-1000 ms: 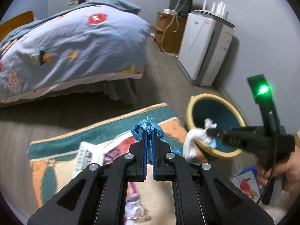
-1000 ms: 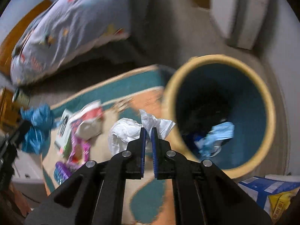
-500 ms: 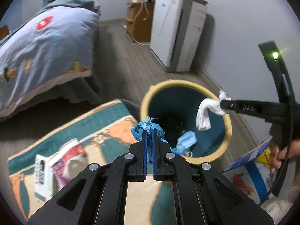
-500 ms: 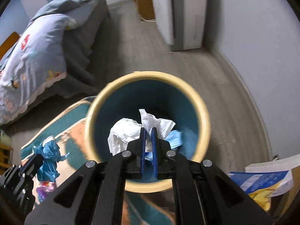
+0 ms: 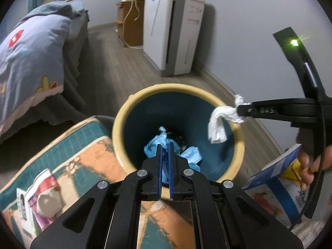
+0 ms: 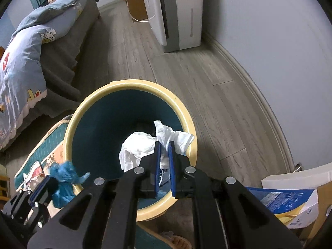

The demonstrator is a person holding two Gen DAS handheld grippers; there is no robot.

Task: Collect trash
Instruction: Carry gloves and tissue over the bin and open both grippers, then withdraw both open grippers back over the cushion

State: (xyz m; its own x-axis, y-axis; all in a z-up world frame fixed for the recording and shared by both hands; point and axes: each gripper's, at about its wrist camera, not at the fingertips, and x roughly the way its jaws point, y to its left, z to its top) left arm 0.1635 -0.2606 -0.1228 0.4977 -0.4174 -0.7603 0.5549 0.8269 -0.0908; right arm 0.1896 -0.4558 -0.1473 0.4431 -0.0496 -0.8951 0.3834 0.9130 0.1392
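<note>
A round bin (image 5: pixel 124 112) with a cream rim and dark teal inside stands on the floor; it also shows in the right wrist view (image 6: pixel 83 108). My left gripper (image 5: pixel 165 147) is shut on a crumpled blue wad (image 5: pixel 155 145) and holds it over the bin's near rim. My right gripper (image 6: pixel 165 145) is shut on a crumpled white tissue (image 6: pixel 137 145) and holds it over the bin's mouth; this tissue (image 5: pixel 217 122) hangs at the bin's right rim in the left wrist view. A light blue mask (image 5: pixel 192 155) lies inside the bin.
A teal and orange rug (image 5: pixel 83 145) lies left of the bin with a wrapper and a packet (image 5: pixel 41 199) on it. A bed (image 5: pixel 31 51) is at the left. A white appliance (image 5: pixel 172 31) stands by the wall. A blue and yellow box (image 6: pixel 286 201) sits at the right.
Both grippers moved toward the bin with their loads. The blue wad went from over the rug to over the bin's near rim, and the white tissue came over the bin's mouth.
</note>
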